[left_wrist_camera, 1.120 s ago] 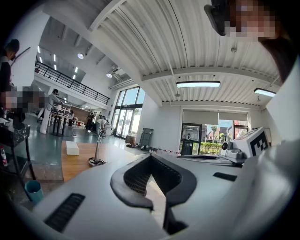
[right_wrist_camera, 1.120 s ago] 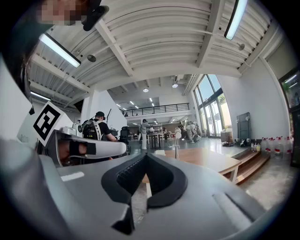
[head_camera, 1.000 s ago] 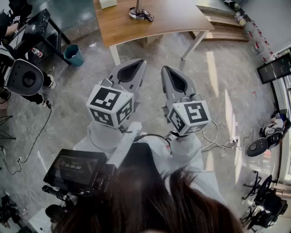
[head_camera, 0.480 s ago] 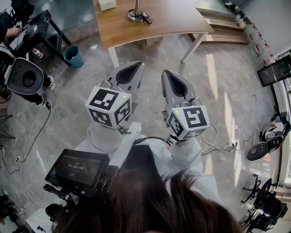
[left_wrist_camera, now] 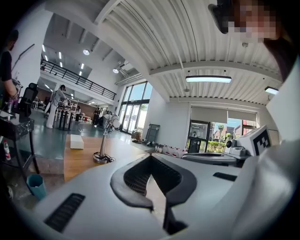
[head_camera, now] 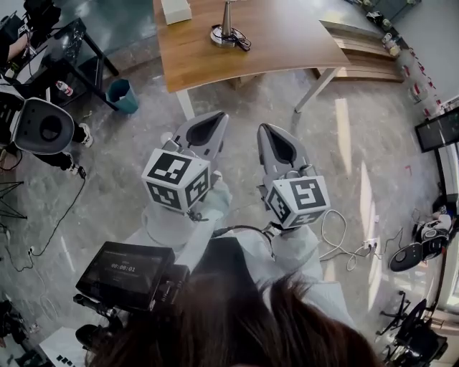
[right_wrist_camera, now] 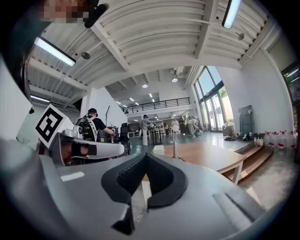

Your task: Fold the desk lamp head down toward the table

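Observation:
The desk lamp stands upright on its round base near the far middle of the wooden table, cord coiled at its foot. It also shows as a thin stem with a small head, the lamp in the left gripper view and the lamp in the right gripper view. My left gripper and right gripper are held side by side over the floor, well short of the table, pointing at it. Both are shut with nothing between the jaws. The same holds for the left gripper and right gripper in their own views.
A white box lies on the table's far left. On the floor stand a teal bin, a black cart and a grey chair at left, cables at right. Wooden steps lie beyond the table. People stand far off.
Both grippers have moved forward toward the table, and the table and lamp now sit lower and larger in the head view. The jaws stayed shut.

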Available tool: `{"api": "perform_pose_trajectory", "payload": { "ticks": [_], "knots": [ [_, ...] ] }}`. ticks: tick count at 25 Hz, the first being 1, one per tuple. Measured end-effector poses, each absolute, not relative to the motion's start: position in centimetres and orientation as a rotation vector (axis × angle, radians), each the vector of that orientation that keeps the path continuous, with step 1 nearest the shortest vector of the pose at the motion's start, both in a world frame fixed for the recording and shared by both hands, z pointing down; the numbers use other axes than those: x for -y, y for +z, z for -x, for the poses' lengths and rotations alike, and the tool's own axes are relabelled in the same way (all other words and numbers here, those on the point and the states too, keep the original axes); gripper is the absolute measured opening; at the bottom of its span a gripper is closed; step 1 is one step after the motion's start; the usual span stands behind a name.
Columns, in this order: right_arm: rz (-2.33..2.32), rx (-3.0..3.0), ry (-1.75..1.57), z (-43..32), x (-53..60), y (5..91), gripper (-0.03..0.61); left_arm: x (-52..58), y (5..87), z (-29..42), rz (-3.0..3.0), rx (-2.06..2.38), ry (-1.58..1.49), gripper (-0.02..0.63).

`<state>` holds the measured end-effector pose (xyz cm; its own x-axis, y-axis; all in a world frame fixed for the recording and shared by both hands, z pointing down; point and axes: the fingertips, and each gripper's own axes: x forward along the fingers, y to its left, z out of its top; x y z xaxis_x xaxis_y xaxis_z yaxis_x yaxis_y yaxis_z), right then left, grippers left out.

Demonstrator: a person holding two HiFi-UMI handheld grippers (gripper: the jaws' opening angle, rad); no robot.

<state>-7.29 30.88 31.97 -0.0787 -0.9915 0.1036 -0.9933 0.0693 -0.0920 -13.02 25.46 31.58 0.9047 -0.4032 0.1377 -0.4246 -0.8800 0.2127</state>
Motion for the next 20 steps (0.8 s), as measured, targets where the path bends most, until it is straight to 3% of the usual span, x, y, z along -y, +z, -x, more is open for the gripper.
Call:
{"api": "perform_pose_trajectory", "payload": {
  "ticks": [10,20],
  "knots": [
    [-2.144,2.236,0.269,-0.6,-12.4,31.6,0.002,-7.4,29.6,7.7,-2.833,0.621,0.115,0.003],
    [-2.171,2.166,0.399,-8.7,-1.4,34.3,0.002,4.8,31.9,1.3,-2.77,0.6,0.182,0.003]
  ]
}}
